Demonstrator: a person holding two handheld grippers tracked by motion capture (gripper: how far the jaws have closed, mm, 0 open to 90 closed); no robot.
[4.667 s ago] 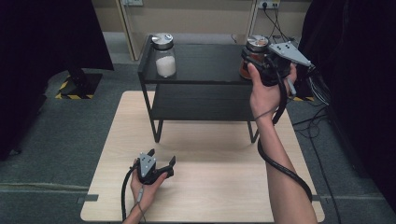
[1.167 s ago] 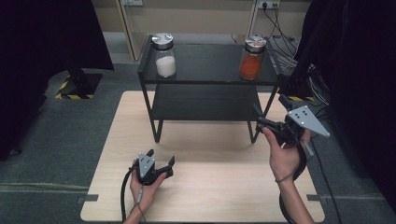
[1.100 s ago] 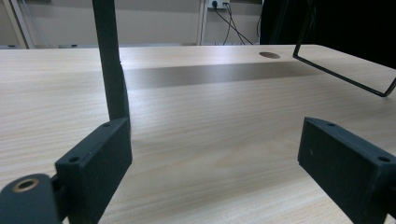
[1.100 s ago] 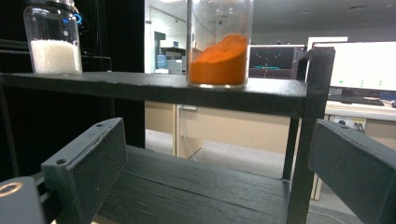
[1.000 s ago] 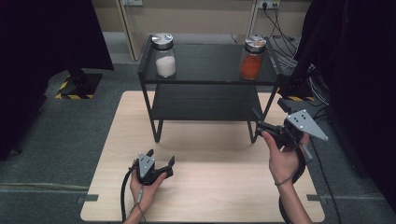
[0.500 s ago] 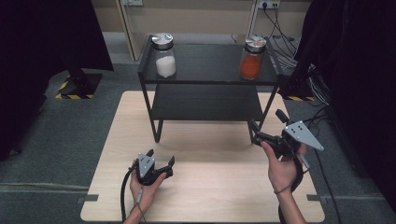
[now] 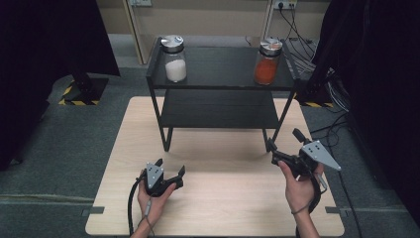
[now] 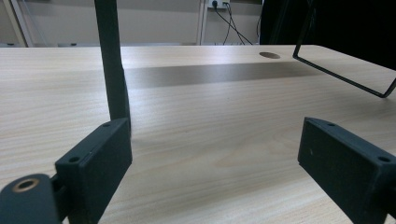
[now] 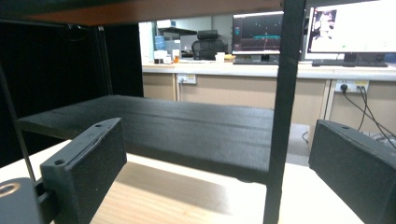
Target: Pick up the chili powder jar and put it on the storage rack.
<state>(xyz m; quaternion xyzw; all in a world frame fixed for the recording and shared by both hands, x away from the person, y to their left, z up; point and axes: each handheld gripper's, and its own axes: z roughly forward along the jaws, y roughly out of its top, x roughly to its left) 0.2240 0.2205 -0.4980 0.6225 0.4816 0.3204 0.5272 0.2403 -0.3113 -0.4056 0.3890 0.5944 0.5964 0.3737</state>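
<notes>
Right gripper (image 7: 280, 151) is seen empty with jaws apart, beside the front right leg of the black two-tier rack (image 7: 218, 115); left gripper (image 7: 169, 172) rests low near the table's (image 7: 223, 213) front edge, jaws likewise spread on nothing. Nearest the right gripper, the orange-filled jar (image 7: 267, 62) stands upright at the top shelf's right end, long axis vertical, metal cap up. Probably glass, though this cannot be confirmed: judged rigid, moderately heavy, slippery, breakable. A grip across the body below the cap is advised. The white-filled jar (image 7: 174, 59) stands at the left end.

The shelf rack's (image 7: 218, 106) front legs flank open tabletop (image 7: 223, 198) before both grippers.
</notes>
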